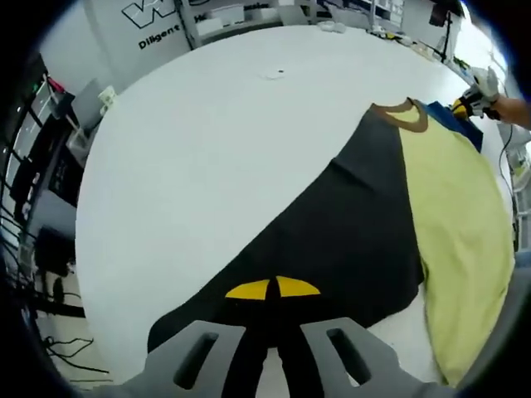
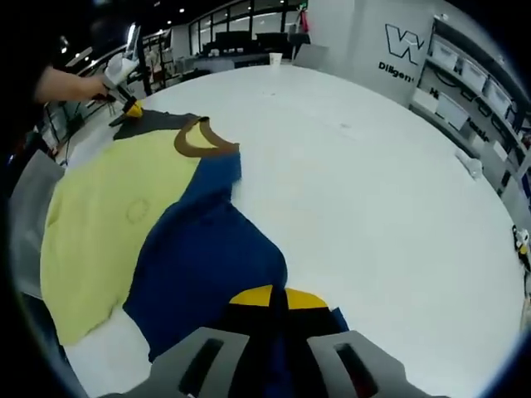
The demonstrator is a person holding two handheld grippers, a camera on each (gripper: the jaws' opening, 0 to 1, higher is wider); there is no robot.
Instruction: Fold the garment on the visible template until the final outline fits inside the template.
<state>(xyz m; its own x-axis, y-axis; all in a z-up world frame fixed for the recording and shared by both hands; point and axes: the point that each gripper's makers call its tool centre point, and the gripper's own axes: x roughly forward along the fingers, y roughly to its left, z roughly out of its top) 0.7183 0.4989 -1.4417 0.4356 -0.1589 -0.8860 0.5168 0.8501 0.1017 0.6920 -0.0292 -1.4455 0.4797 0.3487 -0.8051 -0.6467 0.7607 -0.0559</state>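
A T-shirt lies spread flat on the white table, with a yellow body (image 1: 456, 207), a brown collar (image 1: 406, 116), a black sleeve side (image 1: 348, 224) and a blue sleeve side (image 2: 207, 265). My left gripper (image 1: 273, 288) is shut on the near edge of the black fabric, its yellow tips pressed together. My right gripper (image 2: 278, 297) is shut on the blue sleeve's end. Each gripper appears far off in the other view, held by a hand: the right gripper (image 1: 465, 106) by the blue part, the left gripper (image 2: 131, 108) at the black part (image 2: 158, 120).
The big white table (image 1: 207, 149) stretches wide beyond the shirt. A pale grey sheet (image 2: 29, 224) lies under the yellow hem at the table's edge. A cup (image 2: 275, 59) stands at the far side. A small white item (image 2: 471, 166) lies near the rim. Shelves ring the room.
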